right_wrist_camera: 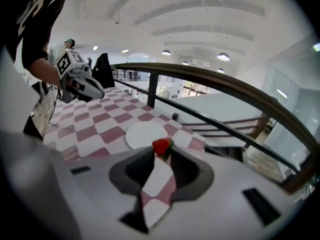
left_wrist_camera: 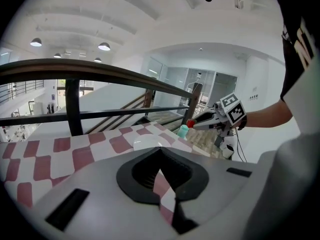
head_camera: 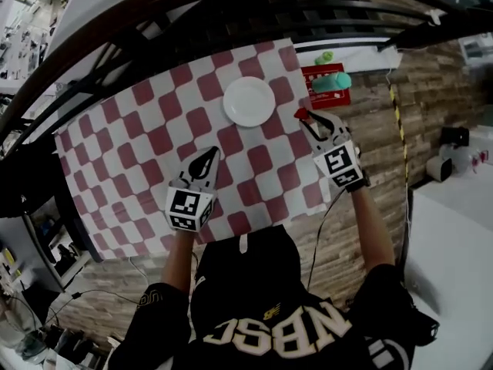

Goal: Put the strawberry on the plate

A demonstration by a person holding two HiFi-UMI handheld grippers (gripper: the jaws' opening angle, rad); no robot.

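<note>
A white plate (head_camera: 248, 101) lies on the red-and-white checkered tablecloth (head_camera: 139, 153), toward the table's far side. My right gripper (head_camera: 303, 116) hovers just right of the plate, shut on a small red strawberry (head_camera: 300, 114). In the right gripper view the strawberry (right_wrist_camera: 161, 146) sits pinched at the jaw tips, with the plate (right_wrist_camera: 145, 134) just beyond and slightly left of it. My left gripper (head_camera: 209, 155) is over the cloth nearer the person, below and left of the plate, its jaws meeting at the tips with nothing in them. The left gripper view shows the plate (left_wrist_camera: 147, 142) ahead.
A red box (head_camera: 323, 83) with a teal bottle (head_camera: 333, 82) on it stands off the table's far right corner. A dark curved railing (head_camera: 231, 10) runs behind the table. The table's right edge (head_camera: 327, 183) lies under my right hand.
</note>
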